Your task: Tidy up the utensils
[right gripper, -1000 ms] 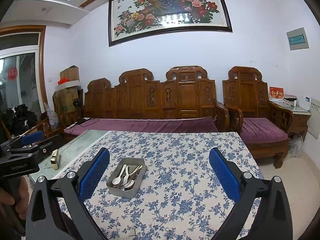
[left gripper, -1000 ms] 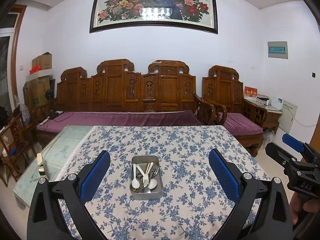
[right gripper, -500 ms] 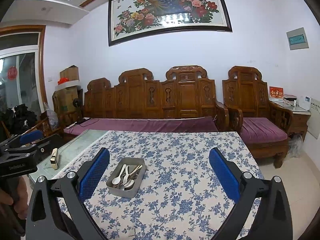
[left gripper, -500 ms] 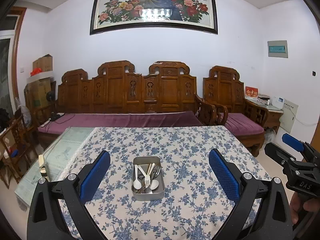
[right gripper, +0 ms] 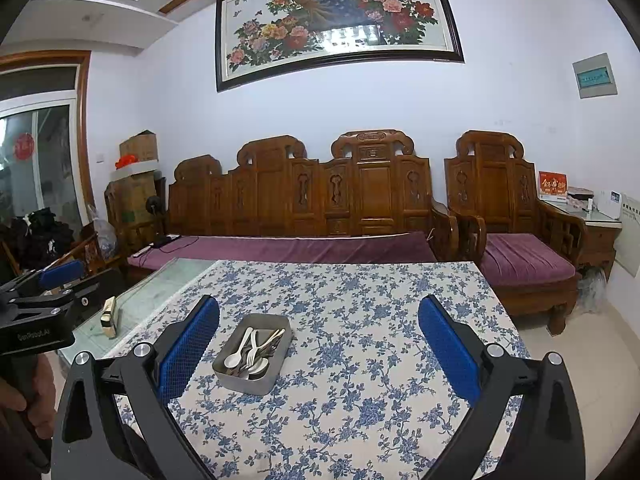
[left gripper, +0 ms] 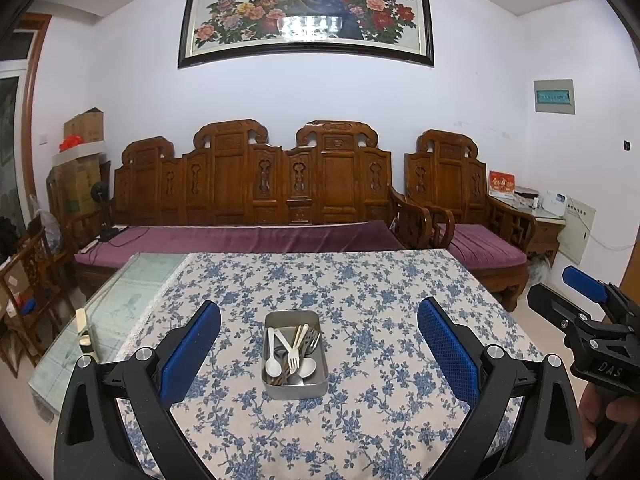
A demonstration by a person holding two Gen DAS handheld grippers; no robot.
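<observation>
At twelve o'clock ahead of both wide-open, empty grippers — left gripper [left gripper: 319, 344], right gripper [right gripper: 319, 342] — utensils [left gripper: 294, 350] lie gathered in the metal tin [left gripper: 295, 390], centred for easy reach.

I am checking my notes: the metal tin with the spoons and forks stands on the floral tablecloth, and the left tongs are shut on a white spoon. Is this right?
Not quite. The left wrist view shows the left tongs open and empty; the white spoon lies in the metal tin, which does stand on the floral tablecloth.
</observation>
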